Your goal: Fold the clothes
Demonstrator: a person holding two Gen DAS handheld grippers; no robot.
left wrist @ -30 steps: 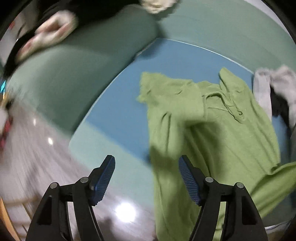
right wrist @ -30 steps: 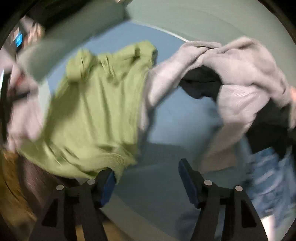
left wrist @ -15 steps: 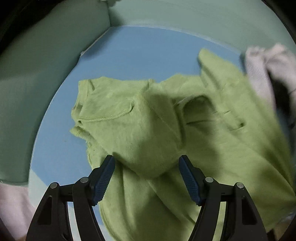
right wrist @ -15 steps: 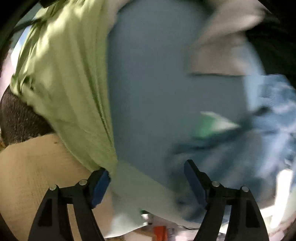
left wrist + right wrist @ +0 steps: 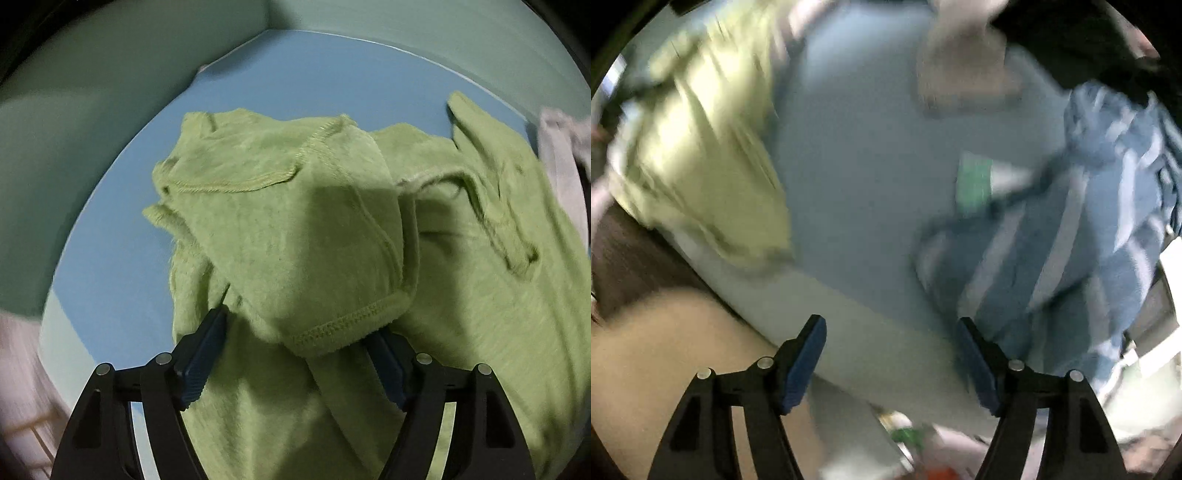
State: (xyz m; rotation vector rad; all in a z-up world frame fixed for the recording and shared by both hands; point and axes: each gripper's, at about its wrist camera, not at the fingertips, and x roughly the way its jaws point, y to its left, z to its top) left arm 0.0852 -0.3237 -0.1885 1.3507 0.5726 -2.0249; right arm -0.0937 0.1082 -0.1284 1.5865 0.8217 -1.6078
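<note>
A green short-sleeved shirt [image 5: 303, 229] lies crumpled on a blue sofa seat [image 5: 122, 236]. Its folded-over sleeve hem [image 5: 340, 325] hangs between the fingers of my left gripper [image 5: 301, 356], which is open around it. In the blurred right wrist view the same green shirt [image 5: 701, 155] lies at the left, its edge hanging over the seat front. My right gripper [image 5: 892, 360] is open and empty above the seat's front edge [image 5: 871, 325].
Green sofa backrests [image 5: 74, 103] bound the seat at the left and far side. A grey garment [image 5: 561, 155] lies at the right. A blue striped garment [image 5: 1071, 229], a grey garment [image 5: 964, 70] and a dark one [image 5: 1071, 40] lie right of the shirt. The floor [image 5: 665, 354] is below.
My left gripper has moved in over the green shirt, so that the sleeve hem now sits between its fingers. My right gripper has swung toward the seat's front edge and the striped garment.
</note>
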